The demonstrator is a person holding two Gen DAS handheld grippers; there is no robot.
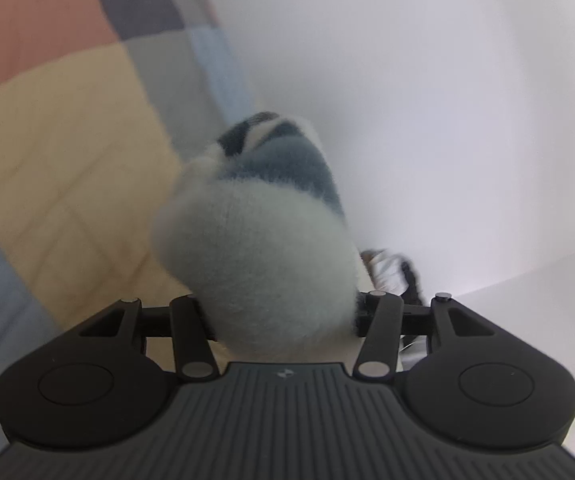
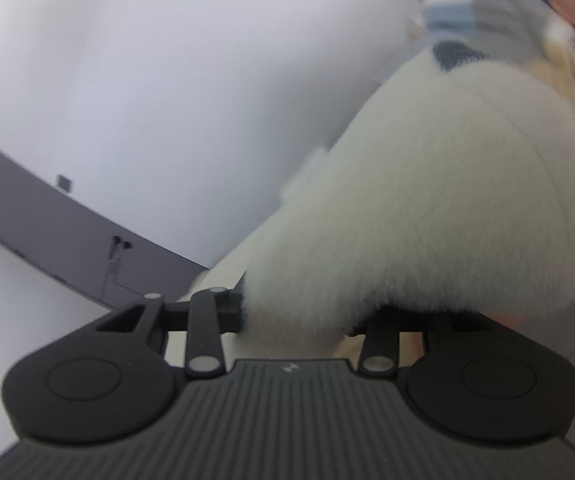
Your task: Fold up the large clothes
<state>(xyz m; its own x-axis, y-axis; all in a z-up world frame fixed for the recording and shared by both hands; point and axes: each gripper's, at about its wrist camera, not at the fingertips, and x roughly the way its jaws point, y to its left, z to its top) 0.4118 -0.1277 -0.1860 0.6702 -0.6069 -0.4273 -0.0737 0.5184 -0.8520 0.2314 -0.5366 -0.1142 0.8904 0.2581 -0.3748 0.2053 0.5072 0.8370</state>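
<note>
Both grippers have hold of one fluffy garment [image 1: 255, 264], pale with blue-grey stripes, which bunches thickly in front of each camera. The left gripper [image 1: 283, 320] is partly closed with a wad of the fleece clamped between its fingers. The right gripper [image 2: 299, 316] likewise stands partly closed on a pale fold [image 2: 427, 200] of it. The fingertips themselves are buried in pile in both views.

The garment hangs in the air near the bed's edge, over the patchwork quilt [image 1: 67, 140], by the white wall [image 1: 447, 100]. Both views are blurred.

Risks, as judged:
- Thick, slippery pile may creep out of either grip under a quick swing.
- Bunched grips hide the seams, so the fold line may land crooked.
- Trailing cloth may drop off the bed's edge.
</note>
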